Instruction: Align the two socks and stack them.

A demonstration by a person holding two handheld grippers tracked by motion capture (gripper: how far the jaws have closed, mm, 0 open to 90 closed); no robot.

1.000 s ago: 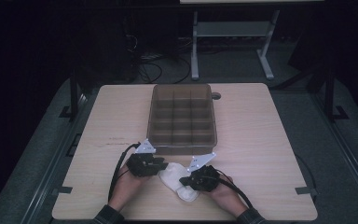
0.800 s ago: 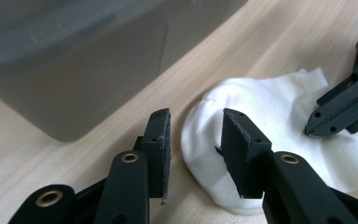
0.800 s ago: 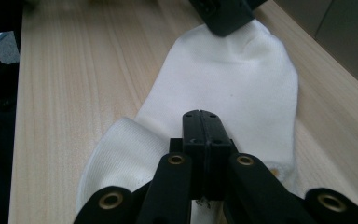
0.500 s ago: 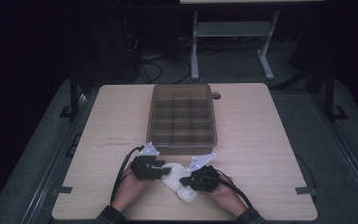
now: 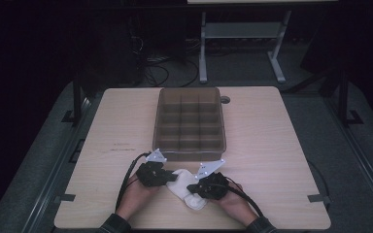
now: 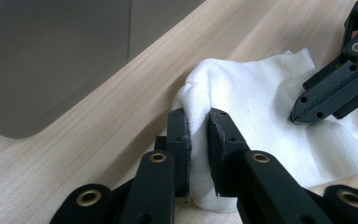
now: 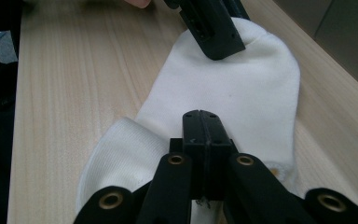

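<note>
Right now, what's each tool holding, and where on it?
Both grip the white sock: left tool, jaws just closing, pinches a fold at one end; right tool is clamped on its middle.

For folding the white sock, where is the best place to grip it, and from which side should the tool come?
Grip the sock at its ends, probably by pinching a raised fold of cloth from above. It lies flat on the table, so there is no edge to slide under. The left tool has just been closing on such a fold at the rounded end; the right tool is shut on the cloth nearer the other end.
</note>
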